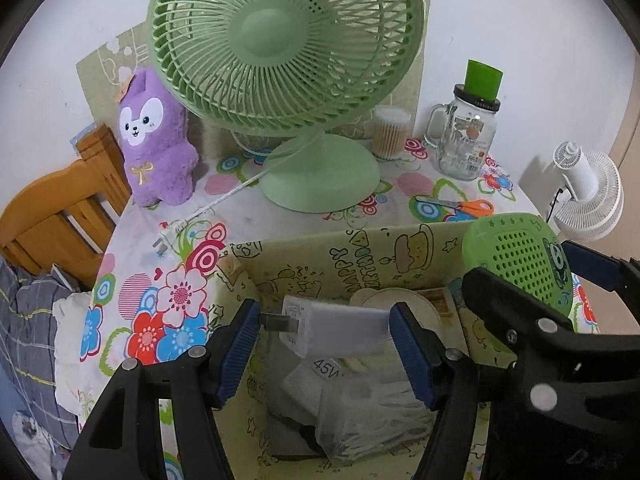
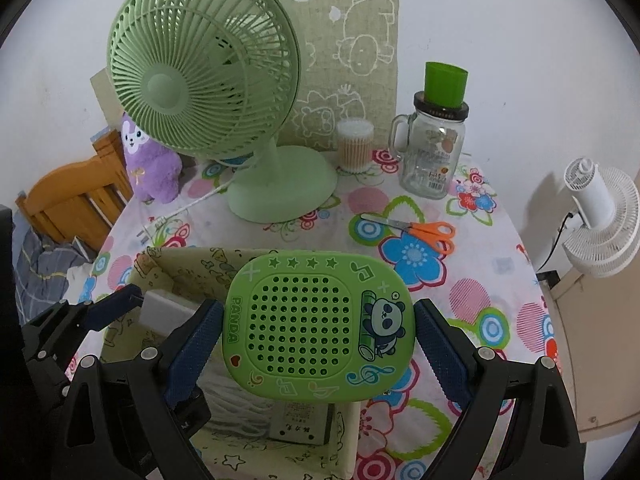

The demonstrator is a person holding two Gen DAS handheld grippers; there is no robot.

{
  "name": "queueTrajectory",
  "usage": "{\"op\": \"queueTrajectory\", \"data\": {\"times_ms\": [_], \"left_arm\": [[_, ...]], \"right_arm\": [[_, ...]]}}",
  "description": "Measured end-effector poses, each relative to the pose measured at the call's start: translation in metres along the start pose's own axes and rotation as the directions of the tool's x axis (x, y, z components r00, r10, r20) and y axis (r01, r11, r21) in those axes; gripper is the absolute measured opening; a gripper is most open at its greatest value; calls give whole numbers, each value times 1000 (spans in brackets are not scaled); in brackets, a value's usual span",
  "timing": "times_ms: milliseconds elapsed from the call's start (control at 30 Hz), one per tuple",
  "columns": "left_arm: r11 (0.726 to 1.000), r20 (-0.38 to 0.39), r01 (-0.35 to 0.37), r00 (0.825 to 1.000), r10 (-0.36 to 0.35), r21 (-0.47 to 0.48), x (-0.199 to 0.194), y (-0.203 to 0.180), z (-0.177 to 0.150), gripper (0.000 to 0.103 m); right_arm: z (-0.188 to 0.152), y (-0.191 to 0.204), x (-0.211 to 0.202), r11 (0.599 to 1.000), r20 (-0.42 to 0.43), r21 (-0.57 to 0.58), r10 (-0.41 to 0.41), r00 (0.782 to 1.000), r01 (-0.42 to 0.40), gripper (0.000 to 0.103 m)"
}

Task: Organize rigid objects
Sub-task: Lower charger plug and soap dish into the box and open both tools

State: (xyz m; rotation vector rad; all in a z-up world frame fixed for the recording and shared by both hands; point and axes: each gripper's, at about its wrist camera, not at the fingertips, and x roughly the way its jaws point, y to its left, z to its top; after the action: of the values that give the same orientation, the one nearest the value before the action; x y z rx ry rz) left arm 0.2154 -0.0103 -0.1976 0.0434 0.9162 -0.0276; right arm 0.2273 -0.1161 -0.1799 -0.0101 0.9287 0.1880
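My left gripper [image 1: 324, 340] is shut on a white USB charger [image 1: 336, 330] and holds it over the open patterned storage box [image 1: 360, 252]. My right gripper [image 2: 318, 332] is shut on a green panda speaker [image 2: 316, 324], held above the right side of the same box [image 2: 176, 264]. The speaker also shows in the left wrist view [image 1: 516, 258], and the charger shows in the right wrist view [image 2: 164, 308]. Inside the box lie a white adapter marked 45W [image 1: 316, 376] and a plastic bag [image 1: 372, 420].
On the flowered tablecloth [image 2: 480, 280] stand a green desk fan [image 2: 208, 80], a purple plush toy [image 1: 156, 140], a cotton swab jar [image 2: 354, 146] and a glass mug jar with a green cup [image 2: 436, 148]. Orange scissors [image 2: 424, 232] lie nearby. A wooden chair [image 1: 60, 216] stands left, a white fan [image 2: 600, 216] right.
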Motion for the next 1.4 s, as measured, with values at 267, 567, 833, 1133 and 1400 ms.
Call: {"op": "queueTrajectory", "data": {"times_ms": [267, 567, 833, 1133, 1400], "left_arm": [[1000, 8, -10, 1000, 10, -1, 1, 3, 0, 72], [1000, -18, 2, 1000, -2, -5, -13, 7, -10, 85], [999, -65, -15, 998, 13, -39, -21, 13, -16, 94], [998, -136, -20, 991, 11, -63, -10, 22, -20, 95], [997, -186, -52, 982, 41, -57, -1, 24, -22, 95]], "right_arm": [[-2, 1, 5, 1000, -18, -4, 5, 1000, -6, 95], [-3, 14, 4, 999, -30, -33, 27, 999, -28, 95], [-6, 30, 10, 996, -68, -57, 61, 996, -65, 95], [-14, 33, 26, 998, -134, -3, 64, 989, -65, 95], [-13, 43, 35, 999, -149, -27, 35, 988, -39, 95]]}}
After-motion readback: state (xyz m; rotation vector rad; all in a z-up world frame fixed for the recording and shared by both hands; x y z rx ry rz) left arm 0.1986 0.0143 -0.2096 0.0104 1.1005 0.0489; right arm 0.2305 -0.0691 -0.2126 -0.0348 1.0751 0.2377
